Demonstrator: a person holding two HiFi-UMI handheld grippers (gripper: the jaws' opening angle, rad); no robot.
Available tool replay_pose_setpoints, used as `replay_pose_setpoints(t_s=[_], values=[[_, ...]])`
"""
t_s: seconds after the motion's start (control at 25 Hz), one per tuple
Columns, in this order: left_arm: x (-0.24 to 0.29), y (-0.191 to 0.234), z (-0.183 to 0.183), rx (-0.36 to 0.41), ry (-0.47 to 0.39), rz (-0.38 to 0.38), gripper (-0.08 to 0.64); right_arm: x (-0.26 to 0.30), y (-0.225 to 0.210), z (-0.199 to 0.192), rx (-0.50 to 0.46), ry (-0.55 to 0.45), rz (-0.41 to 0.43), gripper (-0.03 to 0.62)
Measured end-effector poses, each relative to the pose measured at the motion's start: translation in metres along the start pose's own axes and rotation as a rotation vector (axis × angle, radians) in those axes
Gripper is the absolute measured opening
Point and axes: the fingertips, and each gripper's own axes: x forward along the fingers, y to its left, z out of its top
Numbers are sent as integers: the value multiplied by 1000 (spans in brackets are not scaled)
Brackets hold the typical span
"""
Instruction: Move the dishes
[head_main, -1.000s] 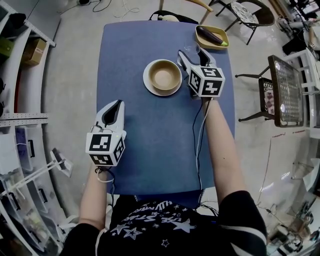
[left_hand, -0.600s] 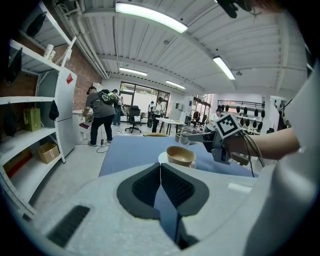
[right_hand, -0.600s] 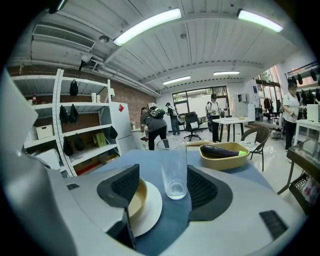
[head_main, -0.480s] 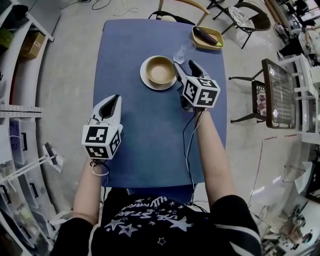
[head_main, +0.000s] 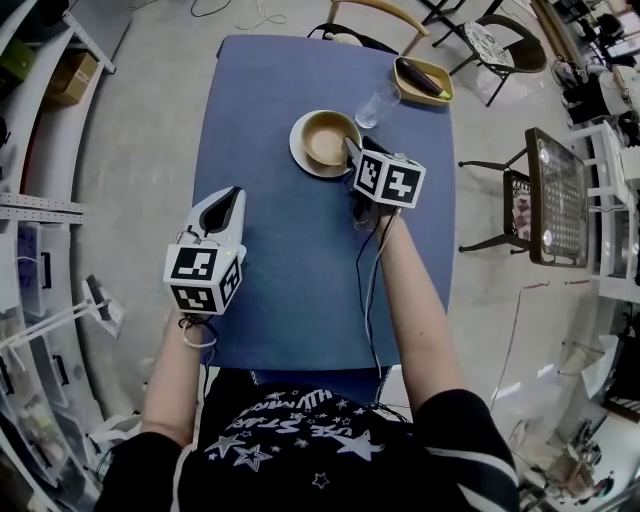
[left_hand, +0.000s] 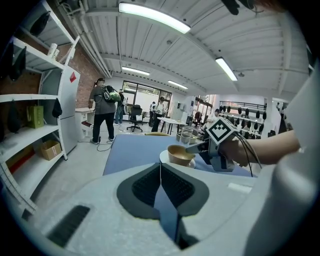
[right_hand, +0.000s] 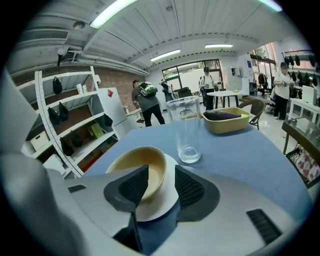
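Note:
A tan bowl (head_main: 324, 136) sits on a white plate (head_main: 301, 155) at the far middle of the blue table (head_main: 290, 270). My right gripper (head_main: 350, 150) is open at the bowl's near right side. In the right gripper view the bowl (right_hand: 142, 165) has its rim between the jaws of the right gripper (right_hand: 161, 172), with one pad inside the bowl and the other outside, over the plate (right_hand: 167, 202). My left gripper (head_main: 231, 197) hovers shut over the table's left edge, holding nothing. In its own view the left gripper (left_hand: 160, 167) faces the bowl (left_hand: 180, 153).
A clear empty glass (head_main: 375, 102) stands just right of and beyond the bowl, close to the right gripper. A yellow dish (head_main: 424, 80) holding a dark aubergine sits at the far right corner. Chairs (head_main: 520, 190) stand to the table's right, and shelves (head_main: 40, 300) stand to its left.
The right gripper has moved left and closer to the bowl, from beside the plate to straddling the bowl's rim. The left gripper has hardly moved.

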Motion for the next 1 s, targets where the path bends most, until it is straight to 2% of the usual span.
replay_pose_setpoints(t_s=[0.24, 0.48, 0.76, 1.0], values=[[-3, 3, -2, -7, 3, 1, 21, 4, -1, -3, 65, 9, -9, 86], [-7, 6, -2, -13, -4, 5, 21, 3, -1, -2, 66, 12, -50, 27], [-13, 17, 0, -23, -17, 22, 21, -3, 12, 10, 71, -19, -47, 20], [-18, 37, 6, -17, -35, 49, 21, 10, 29, 34, 88, -56, -12, 18]])
